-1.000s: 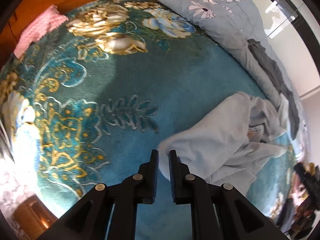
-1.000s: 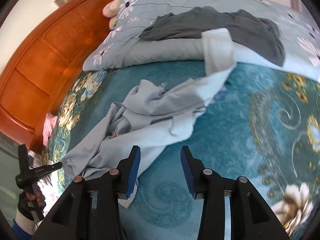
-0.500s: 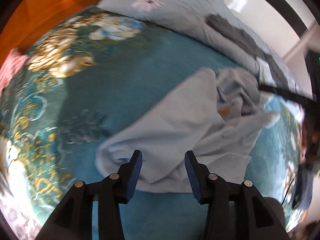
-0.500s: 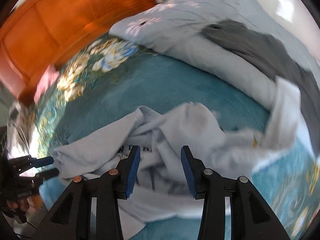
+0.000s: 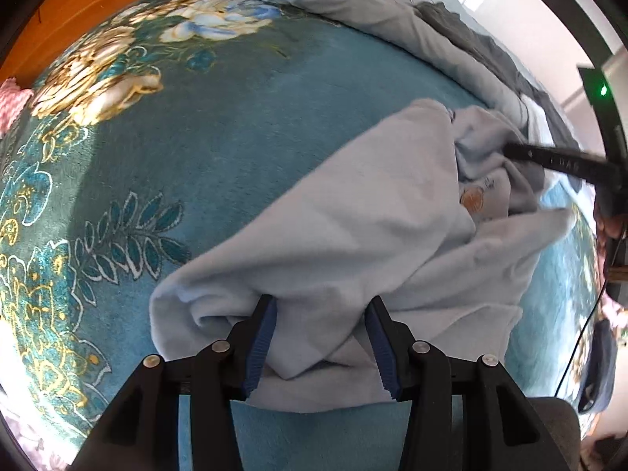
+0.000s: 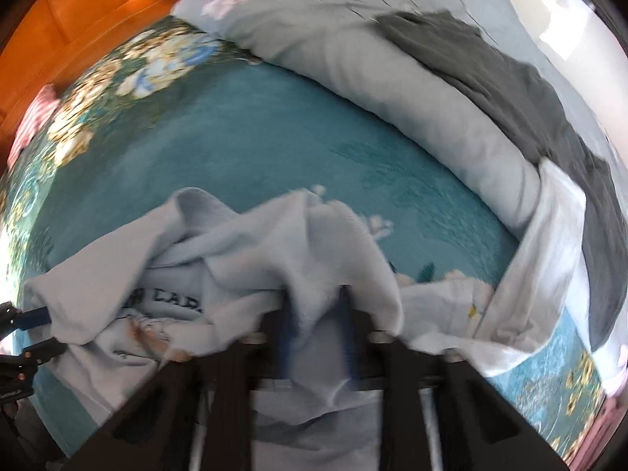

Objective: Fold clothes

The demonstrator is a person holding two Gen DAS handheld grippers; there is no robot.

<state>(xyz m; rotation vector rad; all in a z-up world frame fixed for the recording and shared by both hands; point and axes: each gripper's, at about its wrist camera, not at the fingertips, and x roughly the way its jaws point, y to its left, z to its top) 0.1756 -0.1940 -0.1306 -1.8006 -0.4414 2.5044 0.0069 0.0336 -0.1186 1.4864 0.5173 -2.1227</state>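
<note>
A crumpled pale blue sweatshirt (image 5: pixel 353 235) with dark lettering and an orange print lies on the teal flowered bedspread (image 5: pixel 196 137). My left gripper (image 5: pixel 320 347) is open, its blue-padded jaws either side of a fold at the sweatshirt's near edge. In the right wrist view the sweatshirt (image 6: pixel 235 259) bunches up over my right gripper (image 6: pixel 316 333), whose jaws stand a little apart with cloth between them; the view is blurred. The right gripper also shows in the left wrist view (image 5: pixel 557 161), reaching into the far side of the cloth. The left gripper shows in the right wrist view (image 6: pixel 31 333).
A grey-blue flowered quilt (image 6: pixel 373 59) is rolled along the far side with a dark grey garment (image 6: pixel 510 78) on it. A white garment (image 6: pixel 549 255) hangs off the roll. An orange wooden headboard (image 6: pixel 98 11) stands behind. A pink cloth (image 5: pixel 10 106) lies at the left.
My left gripper has opened from shut and moved onto the sweatshirt's near edge. My right gripper has moved forward into the cloth, which now drapes over its jaws.
</note>
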